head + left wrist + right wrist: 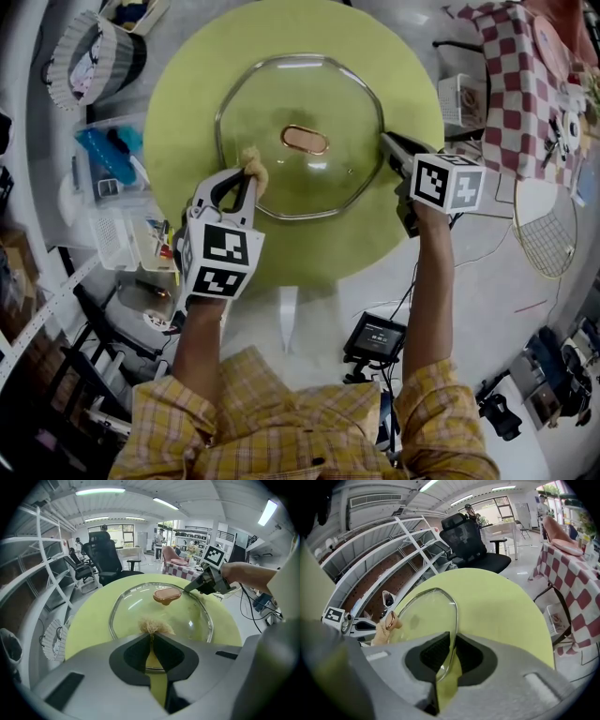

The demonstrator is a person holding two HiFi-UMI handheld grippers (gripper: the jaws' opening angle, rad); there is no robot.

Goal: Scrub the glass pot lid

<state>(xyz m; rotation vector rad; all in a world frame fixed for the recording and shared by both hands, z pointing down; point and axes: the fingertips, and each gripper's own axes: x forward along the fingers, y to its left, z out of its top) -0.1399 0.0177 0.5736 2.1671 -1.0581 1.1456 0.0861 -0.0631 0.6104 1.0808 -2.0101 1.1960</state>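
Jaws of the left gripper (pixel 151 638) are pinching one tuft of tan fibrous scrubber (pixel 152 626), which is sticking out just past their tips and pressing on the near-left part of the one round clear glass pot lid (pixel 136 609). Jaws of the right gripper (pixel 449 651) are clamping shut on the lid's thin metal rim (pixel 455 616), the glass dome spreading away to their left.

From the head view, the two grippers are working at opposite sides of the single lid (pixel 281 94): the left gripper (pixel 248 171) with its scrubber (pixel 251 159) at the lower left edge, the right gripper (pixel 386 142) at the right edge. Each gripper is carrying one cube with black-and-white square markers (pixel 220 255), two in all.

One copper-coloured oval knob (pixel 305 140) is sitting at the lid's centre, just ahead of the left jaws (pixel 166 595) and well to the left of the right jaws (pixel 390 619).

The lid is lying dome-up on one round yellow-green tabletop (pixel 187 103), which is showing all around it and beneath both pairs of jaws.

Far beyond the jaws, one black office chair (pixel 105 555) is standing behind the tabletop, and one red-and-white checked cloth (pixel 516 75) is lying to the right of the right jaws.
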